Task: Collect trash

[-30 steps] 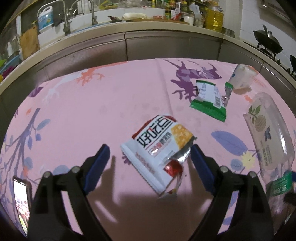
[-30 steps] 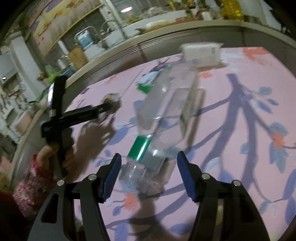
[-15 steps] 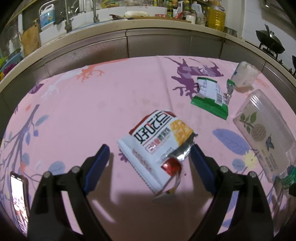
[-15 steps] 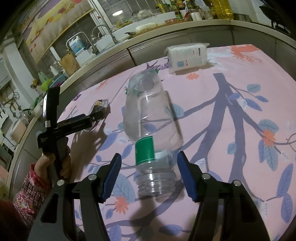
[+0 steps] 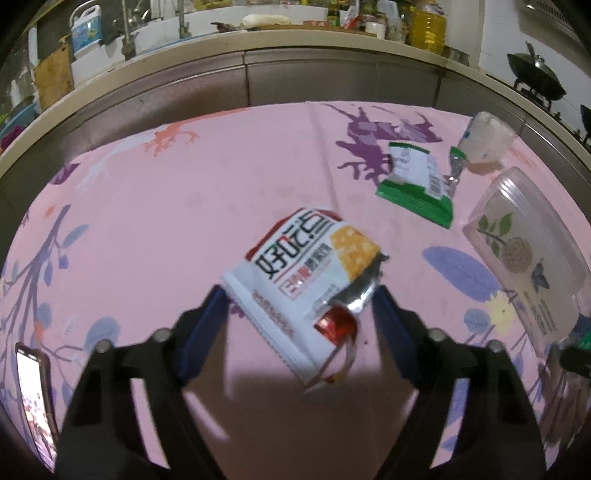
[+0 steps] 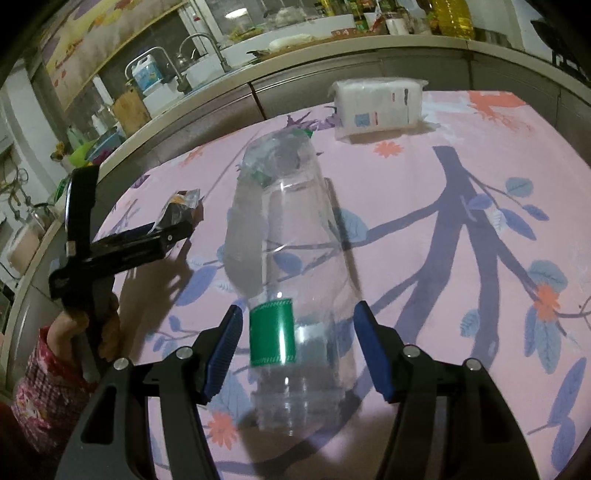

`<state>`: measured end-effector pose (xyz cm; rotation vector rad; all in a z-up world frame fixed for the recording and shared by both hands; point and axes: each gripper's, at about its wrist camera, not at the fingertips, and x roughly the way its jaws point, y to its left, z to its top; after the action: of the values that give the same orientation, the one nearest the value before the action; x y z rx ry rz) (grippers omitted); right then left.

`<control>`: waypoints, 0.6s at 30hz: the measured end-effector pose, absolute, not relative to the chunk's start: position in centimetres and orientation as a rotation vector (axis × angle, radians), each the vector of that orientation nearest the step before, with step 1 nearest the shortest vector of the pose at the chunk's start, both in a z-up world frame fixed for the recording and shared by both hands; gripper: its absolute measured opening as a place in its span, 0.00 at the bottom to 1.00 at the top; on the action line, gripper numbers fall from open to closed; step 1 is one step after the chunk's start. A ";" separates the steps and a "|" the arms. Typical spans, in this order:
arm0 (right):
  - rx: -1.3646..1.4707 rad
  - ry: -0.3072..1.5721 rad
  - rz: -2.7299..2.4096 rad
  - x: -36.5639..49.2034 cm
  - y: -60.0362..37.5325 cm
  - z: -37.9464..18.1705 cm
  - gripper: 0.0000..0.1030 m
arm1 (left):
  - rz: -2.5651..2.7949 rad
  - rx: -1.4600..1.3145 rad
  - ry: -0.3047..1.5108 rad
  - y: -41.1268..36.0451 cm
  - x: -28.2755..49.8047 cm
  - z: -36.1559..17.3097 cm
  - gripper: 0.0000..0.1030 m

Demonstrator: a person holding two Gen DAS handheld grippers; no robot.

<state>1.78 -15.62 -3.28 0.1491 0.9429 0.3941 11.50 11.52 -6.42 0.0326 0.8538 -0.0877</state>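
Left wrist view: left gripper (image 5: pixel 299 306) is closing around the snack wrapper (image 5: pixel 306 280) mid-table; it should pinch the crinkled foil firmly. Right gripper (image 6: pixel 297 349) holds its jaws spread, unclenched, around the bottle (image 6: pixel 291 266) neck

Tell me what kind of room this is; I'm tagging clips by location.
A home kitchen, most likely: a counter with sink taps, a wok on a stove, and cooking oil bottles behind the pink-clothed table.

White torn snack wrapper (image 5: pixel 306 273), green wrapper (image 5: pixel 413 181) and clear bottle (image 6: pixel 291 280) with green label, all lying on the pink cloth (image 5: pixel 166 221).
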 end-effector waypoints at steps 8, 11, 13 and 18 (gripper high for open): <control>0.184 0.938 0.432 1.1 -16.9 -3.2 0.37 | -0.126 0.037 0.843 9.8 10.4 -5.8 0.20; 0.234 0.924 0.463 0.1 -18.1 -2.5 0.37 | -0.139 0.024 0.830 9.4 9.6 -5.0 0.18; 0.296 0.919 0.491 -0.5 -19.1 -2.0 0.37 | -0.149 0.013 0.813 9.1 8.8 -4.2 0.18; 0.490 0.913 0.557 -1.1 -21.8 -1.4 0.37 | -0.185 0.022 0.759 7.4 7.4 -1.7 0.16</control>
<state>-1.06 -21.85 -1.37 0.4900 0.9128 0.5573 7.35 7.36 -1.70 0.0219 0.7591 -0.1850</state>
